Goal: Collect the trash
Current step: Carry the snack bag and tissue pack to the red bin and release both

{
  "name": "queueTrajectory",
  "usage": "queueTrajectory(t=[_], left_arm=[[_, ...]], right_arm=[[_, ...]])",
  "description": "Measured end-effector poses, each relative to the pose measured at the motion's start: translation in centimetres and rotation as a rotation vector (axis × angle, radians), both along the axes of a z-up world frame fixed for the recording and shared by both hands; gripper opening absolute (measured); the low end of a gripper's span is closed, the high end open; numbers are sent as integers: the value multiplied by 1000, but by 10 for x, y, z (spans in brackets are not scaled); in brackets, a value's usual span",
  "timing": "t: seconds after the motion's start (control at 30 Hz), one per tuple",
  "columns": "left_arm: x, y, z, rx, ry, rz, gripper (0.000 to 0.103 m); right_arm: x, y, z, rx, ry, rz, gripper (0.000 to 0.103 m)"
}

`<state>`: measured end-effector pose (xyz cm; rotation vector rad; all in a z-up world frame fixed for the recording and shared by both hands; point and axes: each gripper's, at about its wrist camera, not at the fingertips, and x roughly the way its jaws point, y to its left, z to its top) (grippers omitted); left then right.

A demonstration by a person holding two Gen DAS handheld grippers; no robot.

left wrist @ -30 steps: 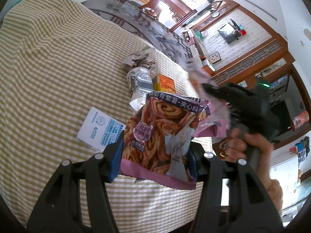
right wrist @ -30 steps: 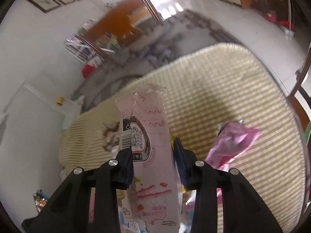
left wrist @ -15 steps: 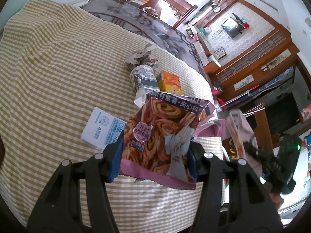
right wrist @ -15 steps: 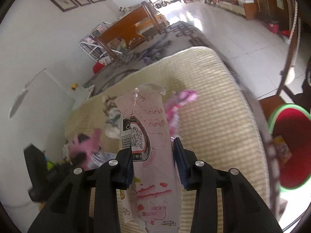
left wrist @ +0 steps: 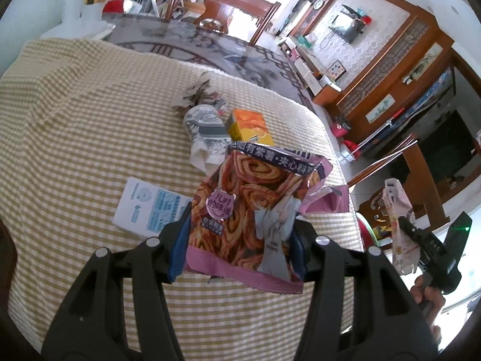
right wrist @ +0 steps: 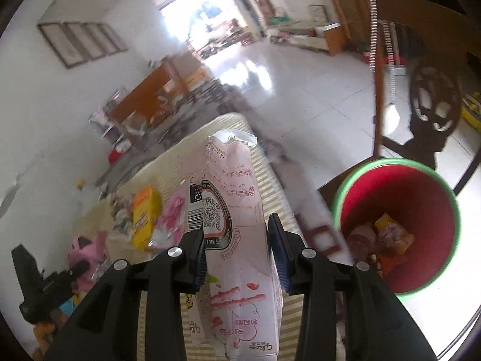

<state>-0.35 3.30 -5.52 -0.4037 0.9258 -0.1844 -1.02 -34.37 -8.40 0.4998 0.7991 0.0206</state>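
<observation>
Swung toward the red bin, right hand-held gripper clamps a crumpled pink wrapper.

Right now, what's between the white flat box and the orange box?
In the left wrist view, the crumpled grey wrapper lies between the white flat box and the orange box.

The snack bag clamped in the left gripper carries a dark band along its top reading 有紫薯·夹心料, and at about 8 o'clock from the band a purple badge reads 儿时的味道. The pink wrapper in the right gripper shows a barcode, a QR code and printed music staves; its other lettering is too small to read.
</observation>
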Motion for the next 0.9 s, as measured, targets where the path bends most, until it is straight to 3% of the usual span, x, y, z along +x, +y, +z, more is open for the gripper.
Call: queueTrajectory(t=[0.17, 0.47, 0.67, 0.9], left_arm=[[-6, -28, 0, 17, -46, -23, 52], [0, -108, 11, -115, -127, -116, 52], [15, -180, 7, -116, -101, -237, 52], [40, -253, -20, -108, 9, -366, 53]], right_arm=[[-8, -32, -3, 0, -2, -90, 36], [-27, -93, -15, 134, -4, -268, 36], [-44, -128, -15, 210, -44, -411, 36], [-58, -153, -24, 285, -43, -516, 37]])
